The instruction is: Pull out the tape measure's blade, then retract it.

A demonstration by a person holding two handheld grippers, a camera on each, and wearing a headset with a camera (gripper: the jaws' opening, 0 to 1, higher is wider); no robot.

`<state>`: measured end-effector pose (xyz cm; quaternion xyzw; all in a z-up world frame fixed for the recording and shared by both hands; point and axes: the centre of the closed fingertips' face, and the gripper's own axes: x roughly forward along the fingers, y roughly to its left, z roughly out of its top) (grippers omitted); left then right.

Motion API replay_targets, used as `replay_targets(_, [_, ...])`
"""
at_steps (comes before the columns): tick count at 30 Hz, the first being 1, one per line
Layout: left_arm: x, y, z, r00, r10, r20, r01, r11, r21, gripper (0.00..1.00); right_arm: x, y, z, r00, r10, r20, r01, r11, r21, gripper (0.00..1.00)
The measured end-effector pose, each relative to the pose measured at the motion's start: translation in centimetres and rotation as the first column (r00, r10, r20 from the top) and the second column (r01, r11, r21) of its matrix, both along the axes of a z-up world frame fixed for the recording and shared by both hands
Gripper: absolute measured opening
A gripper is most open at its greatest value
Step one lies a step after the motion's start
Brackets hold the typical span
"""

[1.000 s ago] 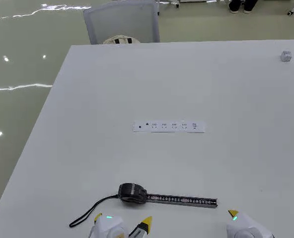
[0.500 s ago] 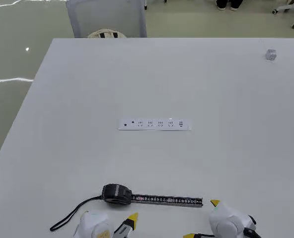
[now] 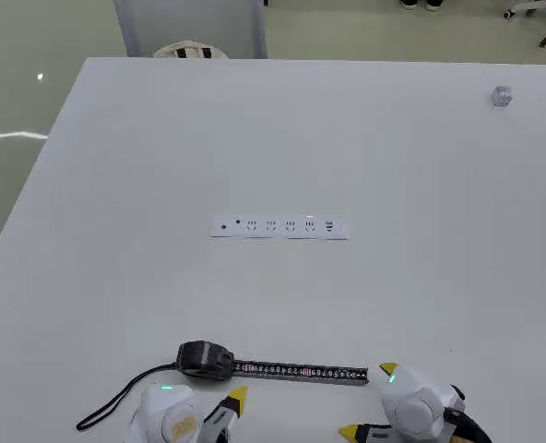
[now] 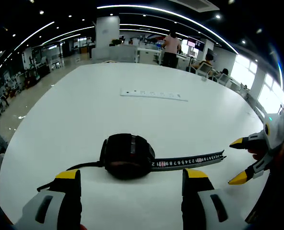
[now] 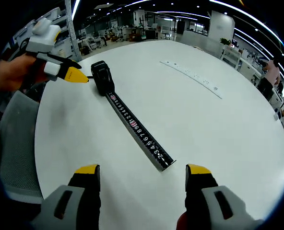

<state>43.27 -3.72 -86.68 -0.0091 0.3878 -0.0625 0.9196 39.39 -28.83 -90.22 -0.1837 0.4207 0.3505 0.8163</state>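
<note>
On a white workbench (image 3: 347, 138), the tape's blade (image 3: 301, 372) lies crosswise: case (image 3: 205, 359) ahead of the spread left gripper (image 4: 131, 175), tip (image 5: 167, 163) nearest the spread right gripper (image 3: 367, 400).

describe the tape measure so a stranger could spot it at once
On the wide white table, look toward the near edge, in front of the white power strip. The tape measure lies there: a rounded black case with a cord trailing one way and its numbered blade stretched flat the other. Nothing else on the tabletop is dark.
</note>
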Motion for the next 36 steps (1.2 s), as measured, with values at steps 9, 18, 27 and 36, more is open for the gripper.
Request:
replay_targets(9, [0.4,0.0,-0.2,1.0,0.0,-0.001,0.0,1.0,-0.001,0.83,0.4,-0.2,-0.4,1.0,0.024,-0.007,-0.024,1.0,-0.012,0.71])
replay_targets(18, [2.0,0.2,-0.8,1.0,0.005,-0.004,-0.005,1.0,-0.004,0.81,2.2,-0.6,-1.1,0.986,0.169,-0.003,-0.168,0.983,-0.073,0.63])
replay_targets(27, [2.6,-0.1,-1.3,1.0,0.01,-0.01,-0.01,1.0,-0.009,0.79,3.1,-1.2,-1.5,0.961,0.276,-0.002,-0.274,0.956,-0.108,0.54])
replay_targets(36, [2.9,-0.4,-2.2,1.0,0.018,-0.026,-0.019,1.0,-0.016,0.79,3.3,-1.6,-2.3,0.929,0.366,-0.043,-0.369,0.921,-0.123,0.51])
